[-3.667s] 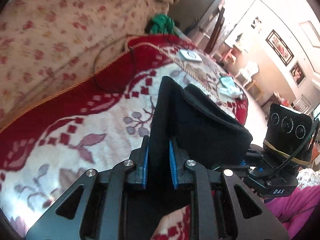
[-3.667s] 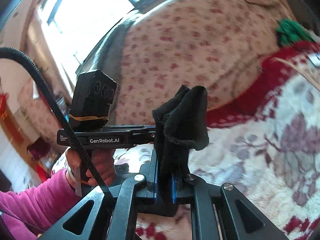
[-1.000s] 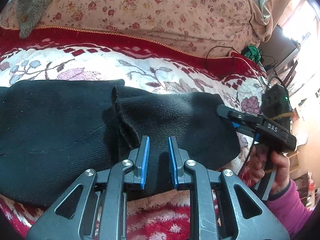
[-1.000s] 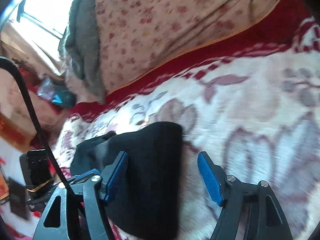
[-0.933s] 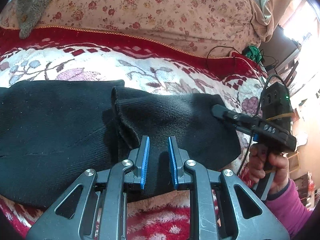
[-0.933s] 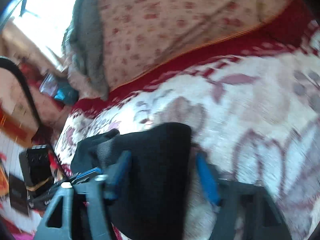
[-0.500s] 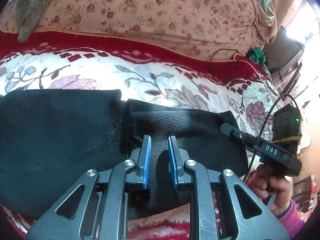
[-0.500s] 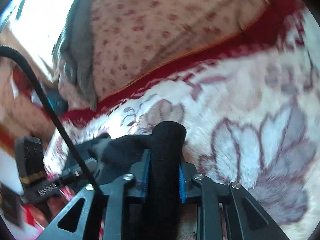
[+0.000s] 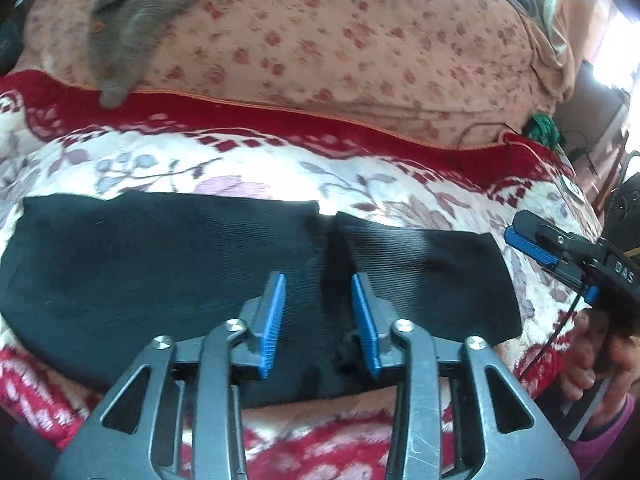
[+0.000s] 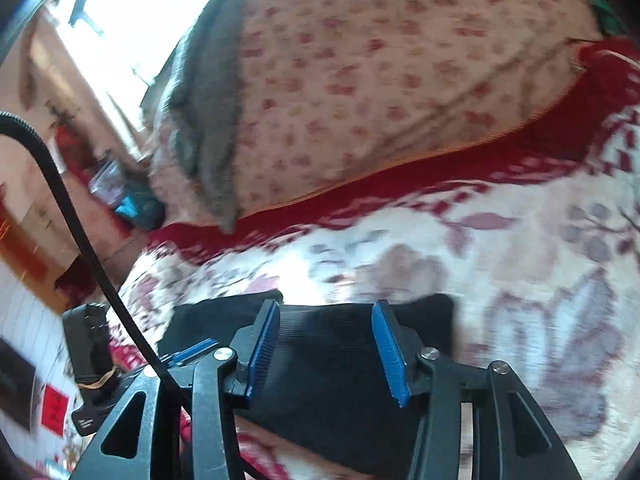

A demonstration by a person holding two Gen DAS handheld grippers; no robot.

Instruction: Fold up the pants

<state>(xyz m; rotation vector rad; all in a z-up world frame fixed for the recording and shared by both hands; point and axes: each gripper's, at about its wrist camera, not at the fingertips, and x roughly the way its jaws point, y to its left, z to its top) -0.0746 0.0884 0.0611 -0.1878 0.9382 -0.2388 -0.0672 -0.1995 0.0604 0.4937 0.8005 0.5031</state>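
The black pants lie flat across the red and white floral blanket, folded lengthwise, with a ridge of cloth near the middle. My left gripper is open just above the pants, its blue pads either side of that ridge, holding nothing. My right gripper is open over the right end of the pants, empty. It also shows at the right edge of the left wrist view, off the end of the cloth.
A pink floral quilt is heaped behind the blanket with a grey garment draped on it. A black cable and a green item lie at the far right. The person's hand in a pink sleeve holds the right gripper.
Both grippers have opened and let go of the pants. The raised fold has dropped flat onto the blanket, and both grippers have drawn back slightly.
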